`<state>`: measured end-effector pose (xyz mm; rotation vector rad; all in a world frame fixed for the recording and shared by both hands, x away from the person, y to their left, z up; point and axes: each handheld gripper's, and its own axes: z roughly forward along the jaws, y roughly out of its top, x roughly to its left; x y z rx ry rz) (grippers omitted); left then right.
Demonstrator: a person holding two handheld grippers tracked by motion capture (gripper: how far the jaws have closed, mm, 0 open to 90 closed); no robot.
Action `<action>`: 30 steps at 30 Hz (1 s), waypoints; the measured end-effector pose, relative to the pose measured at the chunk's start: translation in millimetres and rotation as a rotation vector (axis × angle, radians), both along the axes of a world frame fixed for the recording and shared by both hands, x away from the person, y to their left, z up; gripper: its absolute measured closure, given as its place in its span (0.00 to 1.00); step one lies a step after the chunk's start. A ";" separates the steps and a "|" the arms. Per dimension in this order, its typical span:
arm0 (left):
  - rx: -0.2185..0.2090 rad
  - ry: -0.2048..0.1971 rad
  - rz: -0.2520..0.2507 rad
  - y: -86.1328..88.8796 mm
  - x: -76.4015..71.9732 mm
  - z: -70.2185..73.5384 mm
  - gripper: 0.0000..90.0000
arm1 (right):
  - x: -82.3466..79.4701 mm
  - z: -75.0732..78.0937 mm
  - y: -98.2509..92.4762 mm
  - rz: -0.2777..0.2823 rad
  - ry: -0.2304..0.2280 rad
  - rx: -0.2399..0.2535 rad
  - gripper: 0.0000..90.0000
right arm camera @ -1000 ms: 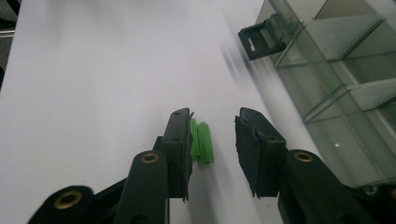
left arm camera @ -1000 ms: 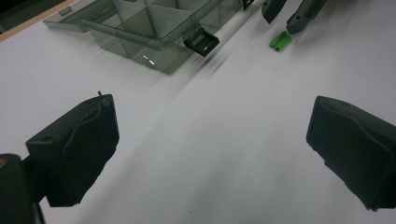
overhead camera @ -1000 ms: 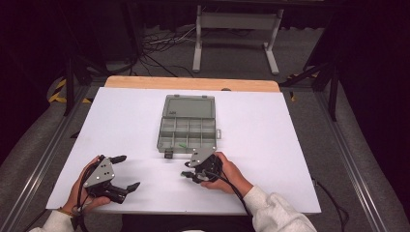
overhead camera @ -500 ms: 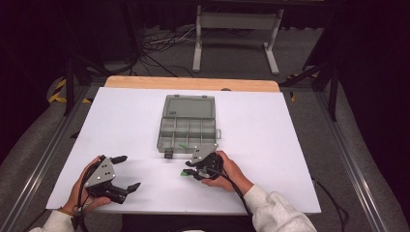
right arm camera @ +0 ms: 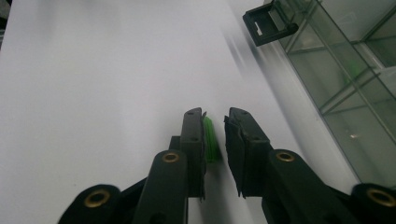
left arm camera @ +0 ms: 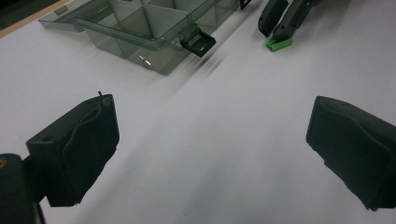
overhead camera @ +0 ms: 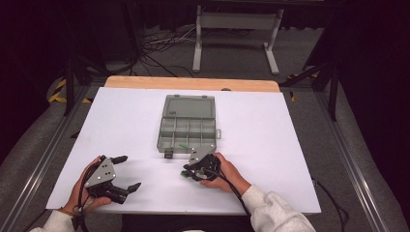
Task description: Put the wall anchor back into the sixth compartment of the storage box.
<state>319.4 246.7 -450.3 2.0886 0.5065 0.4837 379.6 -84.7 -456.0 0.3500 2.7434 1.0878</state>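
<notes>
- Green plastic block (right arm camera: 211, 139), small and ribbed, lies on the white worktop (overhead camera: 270, 145) just in front of the near edge of the clear box (overhead camera: 187, 126).
- Right tongs (right arm camera: 215, 116) have the block between their jaws. The jaws have just been closing; the block lies against one pad, and a narrow gap shows between it and the other pad, so they do not yet pinch it.
- From the left gripper view the same block (left arm camera: 279, 44) shows at the tips of the right tongs (left arm camera: 276, 28), resting on the worktop beside the box's black latch (left arm camera: 198, 42).
- Clear box stands open, its lid (overhead camera: 189, 106) laid flat on the far side and its divided compartments (overhead camera: 186, 133) toward the person.
- Left tongs (overhead camera: 129, 172) rest well to the left of the box, near the worktop's front edge, jaws wide apart with only bare worktop between them.
- Each gripper is held by one of the person's hands; the right hand (overhead camera: 227, 171) sits just below the box.
</notes>
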 end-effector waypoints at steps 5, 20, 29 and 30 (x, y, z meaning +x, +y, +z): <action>-0.006 0.006 -0.001 0.1 0.1 -0.3 0.04 | -0.6 0.4 0.9 0.018 0.011 -0.004 0.94; -0.002 0.000 -0.007 -0.1 -0.4 0.3 0.04 | -4.4 5.2 1.0 0.024 -0.031 -0.017 0.95; -0.003 0.001 -0.007 -0.2 -0.6 0.3 0.04 | -4.0 15.0 -4.4 0.001 -0.065 0.019 0.95; -0.001 0.002 -0.008 -0.2 -0.6 0.4 0.04 | -3.9 15.8 -4.7 0.001 -0.069 0.023 0.95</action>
